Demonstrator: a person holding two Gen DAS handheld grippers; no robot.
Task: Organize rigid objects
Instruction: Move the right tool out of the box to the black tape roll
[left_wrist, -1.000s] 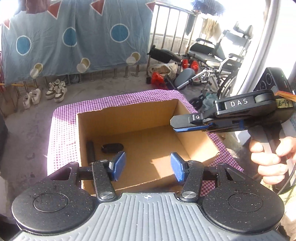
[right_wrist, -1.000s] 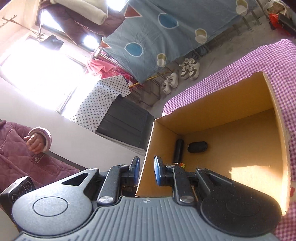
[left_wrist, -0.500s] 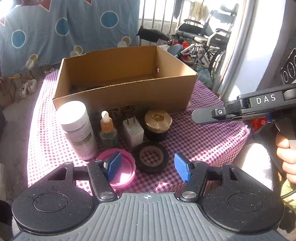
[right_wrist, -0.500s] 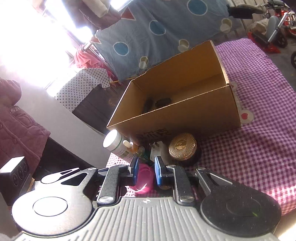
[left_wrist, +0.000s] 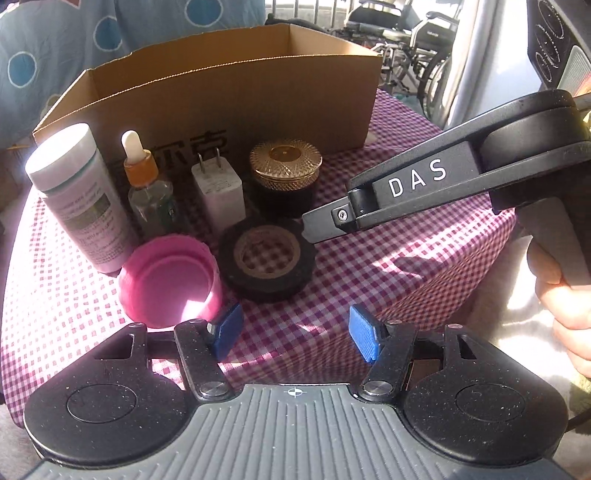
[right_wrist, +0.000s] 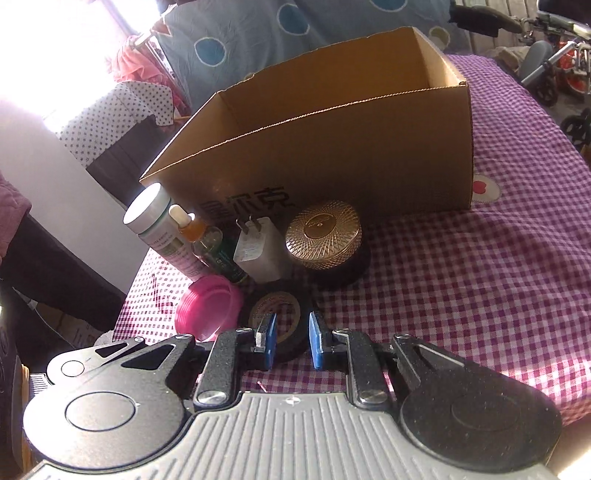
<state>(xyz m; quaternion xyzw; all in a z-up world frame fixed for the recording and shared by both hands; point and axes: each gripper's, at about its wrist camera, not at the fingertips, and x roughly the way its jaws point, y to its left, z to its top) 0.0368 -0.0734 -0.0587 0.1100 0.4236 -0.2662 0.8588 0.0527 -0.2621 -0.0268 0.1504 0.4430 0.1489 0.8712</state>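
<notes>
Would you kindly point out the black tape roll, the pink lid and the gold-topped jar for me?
black tape roll (left_wrist: 236, 258), left wrist view, on its black rim's left side.
pink lid (left_wrist: 171, 277), left wrist view, on its inner face.
gold-topped jar (right_wrist: 323, 230), right wrist view, on its patterned gold top.

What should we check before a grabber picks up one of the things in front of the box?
1. Left gripper empty, jaws apart: ok.
2. Right gripper nearly shut, nothing between its pads: not ok for grabbing yet.
3. Black tape roll lying flat, close to the right gripper's tips: ok.
4. Pink lid beside the tape; touching it or not: cannot tell.
5. Cardboard box open on top: ok.
6. Room inside the box: cannot tell.
</notes>
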